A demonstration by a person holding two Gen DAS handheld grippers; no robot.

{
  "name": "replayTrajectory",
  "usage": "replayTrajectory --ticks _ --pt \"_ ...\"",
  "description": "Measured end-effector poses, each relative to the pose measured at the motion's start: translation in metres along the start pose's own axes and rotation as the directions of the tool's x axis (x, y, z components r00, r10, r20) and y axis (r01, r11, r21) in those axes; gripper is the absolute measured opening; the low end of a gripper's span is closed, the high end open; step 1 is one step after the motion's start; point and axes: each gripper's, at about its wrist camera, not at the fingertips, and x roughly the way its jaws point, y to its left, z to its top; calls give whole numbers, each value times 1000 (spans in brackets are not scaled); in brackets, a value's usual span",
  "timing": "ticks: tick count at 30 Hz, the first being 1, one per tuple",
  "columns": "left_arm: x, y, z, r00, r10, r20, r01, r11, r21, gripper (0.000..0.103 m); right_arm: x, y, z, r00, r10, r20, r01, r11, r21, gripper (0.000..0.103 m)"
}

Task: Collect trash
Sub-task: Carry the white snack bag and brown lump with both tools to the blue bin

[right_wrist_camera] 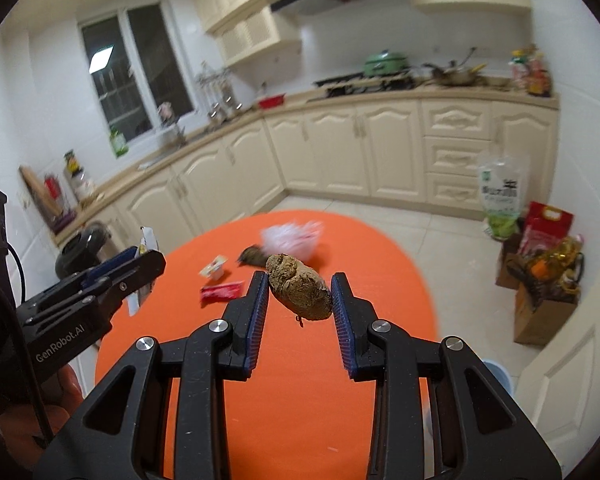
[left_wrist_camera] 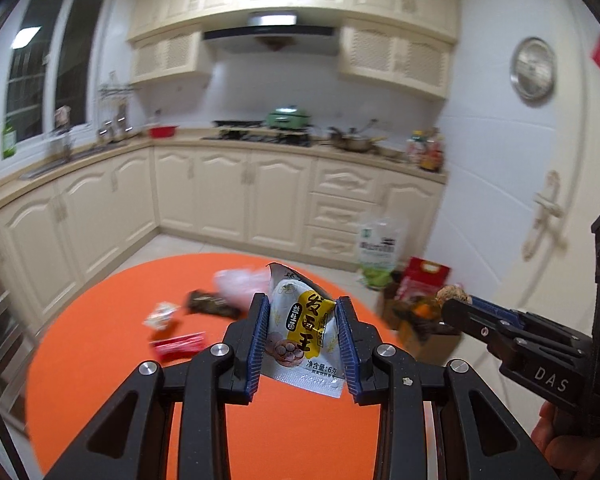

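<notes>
- The left gripper (left_wrist_camera: pixel 302 312) clamps a white and yellow sachet (left_wrist_camera: pixel 300 336) between its blue pads, lifted above the round orange table (left_wrist_camera: pixel 112 360).
- The right gripper (right_wrist_camera: pixel 300 292) pinches a brown, lumpy scrap (right_wrist_camera: pixel 300 292), perhaps a dried root or peel; it too hangs clear of the table.
- On the tabletop lie a red wrapper (left_wrist_camera: pixel 178 345), a small white packet (left_wrist_camera: pixel 162 314), a dark wrapper (left_wrist_camera: pixel 212 303) and a crumpled pale plastic bag (left_wrist_camera: pixel 240 286), all blurred.
- The red wrapper sits nearest the grippers; the plastic bag lies farthest, touching the dark wrapper.
- Past the table's far right edge, cardboard boxes (right_wrist_camera: pixel 540 308) stuffed with bags stand on the floor.
</notes>
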Motion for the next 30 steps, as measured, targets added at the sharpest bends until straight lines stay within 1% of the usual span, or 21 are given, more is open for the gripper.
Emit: replayTrajectory --ticks 1,3,5,8,11,14,17,20,25,27,30 --pt "4 -4 1 1000 -18 -2 18 1000 6 29 -8 -11 1 1000 -12 10 12 1000 12 30" --pt "11 -28 -2 998 -68 -12 69 997 21 29 -24 -36 2 998 -50 29 49 998 39 30" --pt "23 -44 -4 995 -100 -26 101 994 36 29 -37 -63 1 995 -89 40 86 993 75 30" --pt "39 -73 -10 986 -153 -58 157 986 56 29 -53 -102 -1 989 -144 46 137 983 124 30" --pt "60 -100 -14 976 -194 -99 201 977 74 29 -60 -140 -7 982 -187 31 179 967 179 30" --pt "83 -124 -22 963 -221 -155 236 968 85 29 -57 -185 -18 972 -233 -8 229 944 240 30" --pt "112 -148 -31 943 -238 -234 265 960 92 29 -39 -227 -32 965 -251 -70 260 918 298 30" --pt "142 -170 -49 911 -249 -329 291 953 87 29 -18 -266 -51 959 -248 -137 281 895 348 30" --pt "189 -201 -70 867 -231 -441 295 952 82 29 21 -314 -77 948 -222 -228 300 861 410 30" --pt "205 -208 -78 848 -220 -482 290 954 74 29 34 -330 -88 945 -207 -252 302 849 434 30" --pt "236 -221 -69 827 -209 -523 284 957 66 29 54 -352 -102 942 -182 -282 301 830 469 30"
